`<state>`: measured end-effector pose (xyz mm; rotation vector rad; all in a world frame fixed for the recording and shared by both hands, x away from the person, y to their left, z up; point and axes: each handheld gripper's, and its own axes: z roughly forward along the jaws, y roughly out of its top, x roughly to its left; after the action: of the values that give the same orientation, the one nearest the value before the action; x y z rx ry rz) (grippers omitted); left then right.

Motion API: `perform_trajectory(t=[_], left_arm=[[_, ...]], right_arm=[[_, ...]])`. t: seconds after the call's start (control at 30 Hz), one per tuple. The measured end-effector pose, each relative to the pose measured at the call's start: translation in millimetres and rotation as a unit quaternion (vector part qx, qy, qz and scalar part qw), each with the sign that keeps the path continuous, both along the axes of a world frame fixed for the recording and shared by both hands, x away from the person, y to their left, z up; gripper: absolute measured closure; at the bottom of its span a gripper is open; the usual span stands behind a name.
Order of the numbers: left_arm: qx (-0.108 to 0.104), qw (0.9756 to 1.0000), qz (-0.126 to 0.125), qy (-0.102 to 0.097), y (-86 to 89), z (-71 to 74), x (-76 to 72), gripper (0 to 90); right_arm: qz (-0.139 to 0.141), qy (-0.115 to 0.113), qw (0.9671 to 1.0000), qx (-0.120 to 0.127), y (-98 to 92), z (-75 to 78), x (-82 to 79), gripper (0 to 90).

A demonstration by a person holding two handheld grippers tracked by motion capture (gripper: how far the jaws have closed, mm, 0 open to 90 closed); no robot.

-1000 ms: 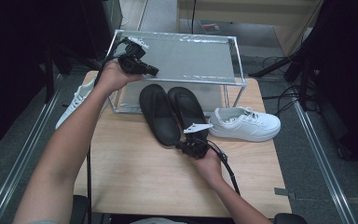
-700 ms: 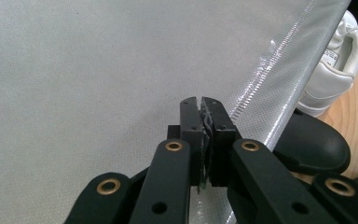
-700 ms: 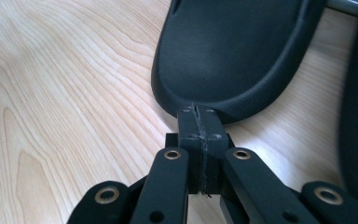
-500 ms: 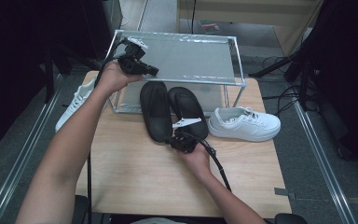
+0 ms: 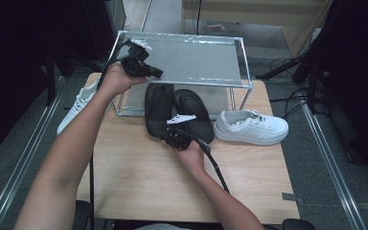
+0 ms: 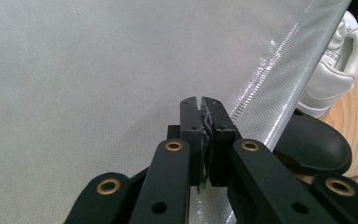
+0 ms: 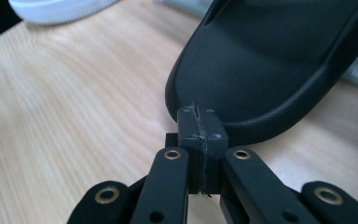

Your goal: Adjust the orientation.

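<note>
Two black slippers lie side by side on the wooden table (image 5: 139, 182), the left slipper (image 5: 157, 105) and the right slipper (image 5: 195, 114), with their toes under a metal rack (image 5: 196, 60). My right gripper (image 5: 168, 135) is shut and empty, and its tips sit at the rounded heel edge of the left slipper (image 7: 270, 60). Whether they touch it I cannot tell. My left gripper (image 5: 158, 74) is held above the rack's grey top shelf (image 6: 98, 70) near its front rail. It is shut (image 6: 203, 108) with nothing held.
One white sneaker (image 5: 251, 127) stands on the table right of the slippers, also seen past the shelf rail (image 6: 335, 70). Another white sneaker (image 5: 78, 106) lies at the table's left edge. Floor rails run along both sides of the table.
My right gripper has slid left along the slippers' heels, from the right slipper toward the left one. The left hand has stayed over the rack.
</note>
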<state>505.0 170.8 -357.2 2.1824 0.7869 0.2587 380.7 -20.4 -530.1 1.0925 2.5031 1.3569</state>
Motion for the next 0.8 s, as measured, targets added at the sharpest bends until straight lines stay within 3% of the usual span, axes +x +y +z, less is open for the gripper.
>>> perform_trajectory(t=[0.1,0.2,0.63,0.73,0.8], left_arm=[[0.0,1.0,0.0,0.0,0.0,0.0,0.0,88.3],[0.001,1.0,0.001,0.0,-0.3,0.1,0.0,88.3],[0.0,1.0,0.002,0.001,-0.3,0.0,0.2,88.2],[-0.001,1.0,0.003,0.0,0.0,-0.2,0.1,87.9],[-0.002,1.0,0.003,0.0,0.3,-0.5,0.1,87.8]], right_arm=[[-0.007,-0.001,0.9999,0.009,2.8,4.2,8.5,90.0],[-0.014,-0.004,0.9999,0.002,8.6,7.8,18.6,90.0],[-0.045,-0.008,0.999,-0.003,22.0,6.1,48.3,90.0],[-0.051,-0.005,0.9986,-0.011,22.4,4.8,55.4,90.0],[-0.059,0.006,0.9982,-0.003,22.3,3.2,58.3,90.0]])
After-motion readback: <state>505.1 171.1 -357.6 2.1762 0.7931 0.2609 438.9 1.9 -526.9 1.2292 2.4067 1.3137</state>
